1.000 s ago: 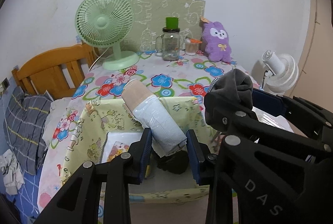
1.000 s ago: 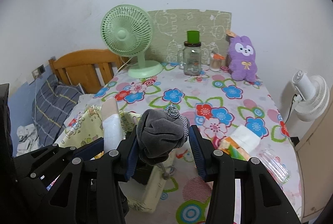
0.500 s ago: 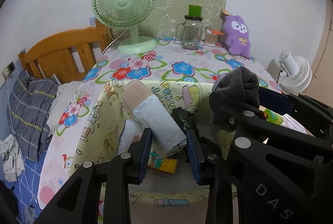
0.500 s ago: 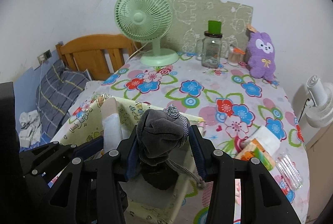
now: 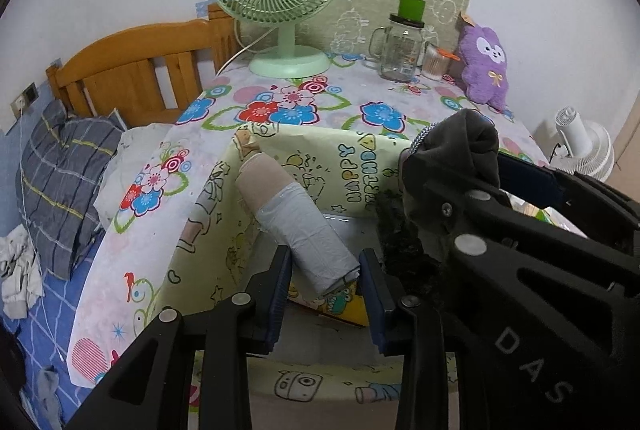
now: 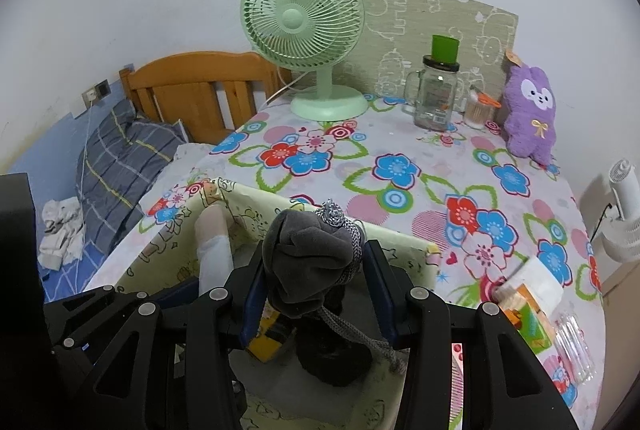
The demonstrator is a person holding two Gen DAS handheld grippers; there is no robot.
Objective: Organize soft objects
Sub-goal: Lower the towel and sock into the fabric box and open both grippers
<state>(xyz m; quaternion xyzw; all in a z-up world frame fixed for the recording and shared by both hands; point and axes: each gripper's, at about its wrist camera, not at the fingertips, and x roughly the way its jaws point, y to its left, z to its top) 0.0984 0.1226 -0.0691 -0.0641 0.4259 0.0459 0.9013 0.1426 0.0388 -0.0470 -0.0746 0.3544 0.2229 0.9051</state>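
Observation:
My left gripper point(image 5: 324, 294) is shut on a rolled grey-and-beige cloth point(image 5: 296, 222) and holds it over the open yellow cartoon-print box point(image 5: 200, 214). My right gripper point(image 6: 316, 282) is shut on a bunched dark grey cloth with a silver cord point(image 6: 308, 258), also above the box point(image 6: 400, 242). That grey cloth shows in the left wrist view point(image 5: 452, 150) to the right of the roll. A black fuzzy item point(image 6: 332, 358) and a yellow packet point(image 5: 344, 306) lie inside the box.
A green fan point(image 6: 304, 26), a glass jar with a green lid point(image 6: 436, 90) and a purple plush toy point(image 6: 528, 110) stand at the back of the flowered table. A tissue pack point(image 6: 528, 302) lies right of the box. A bed with a wooden headboard point(image 5: 132, 74) is on the left.
Both grippers have moved forward and down over the box with their cloths still held. The box interior now fills more of both views.

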